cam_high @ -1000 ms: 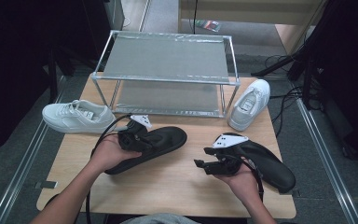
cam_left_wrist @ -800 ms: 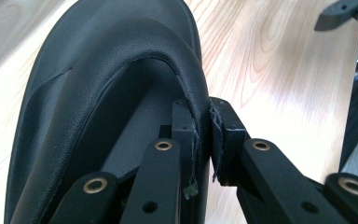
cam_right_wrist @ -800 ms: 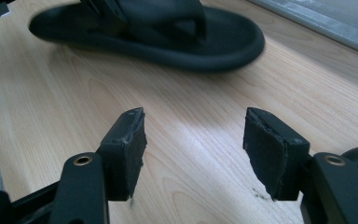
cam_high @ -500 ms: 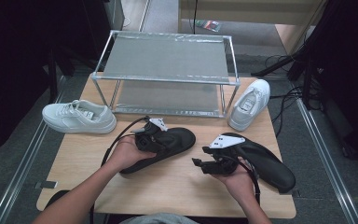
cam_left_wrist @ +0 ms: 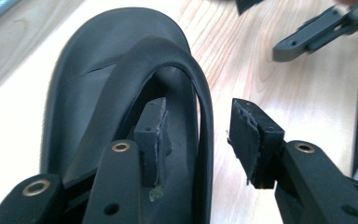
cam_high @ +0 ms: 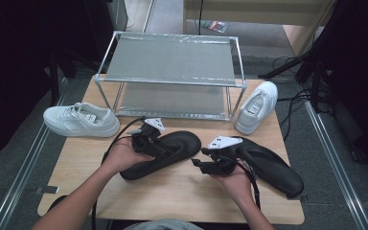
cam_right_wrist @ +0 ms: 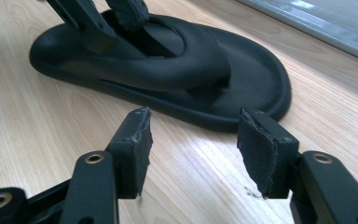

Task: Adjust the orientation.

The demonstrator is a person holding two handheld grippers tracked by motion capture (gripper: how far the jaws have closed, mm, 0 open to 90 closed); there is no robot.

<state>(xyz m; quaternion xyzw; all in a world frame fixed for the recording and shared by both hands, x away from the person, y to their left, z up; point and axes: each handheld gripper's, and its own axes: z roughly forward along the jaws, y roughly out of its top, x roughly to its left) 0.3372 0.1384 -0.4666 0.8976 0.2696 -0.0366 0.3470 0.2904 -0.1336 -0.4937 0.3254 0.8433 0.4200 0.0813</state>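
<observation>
Two black flip-flops are seen lying flat on the wooden bench (cam_high: pixel 182 191). The left flip-flop (cam_high: pixel 165 155) is laid in the middle of the bench, in front of the metal rack (cam_high: pixel 172 79). The right flip-flop (cam_high: pixel 268 165) is laid beside it, towards the right edge of the bench.

The left tongs (cam_high: pixel 160 146) are held over the heel end of the left flip-flop. In the left gripper view, the jaws are seen apart. The strap (cam_left_wrist: pixel 186 84) of the flip-flop is placed between them. One jaw is tucked under the strap, and the other jaw is kept out over the bare wood, clear of the strap. The strap is not squeezed. These jaws have just been opened, with the strap between them.

The right tongs (cam_high: pixel 206 163) are held low over the bench, between the two flip-flops. Their jaws are seen apart in the right gripper view, and nothing is held between them, only bare wood. The left flip-flop (cam_right_wrist: pixel 168 65) is seen just ahead of them. These jaws have just been closed a little.

One white shoe (cam_high: pixel 81 120) is placed at the left of the bench. Another white shoe (cam_high: pixel 256 106) is placed at the right, near the rack leg.
</observation>
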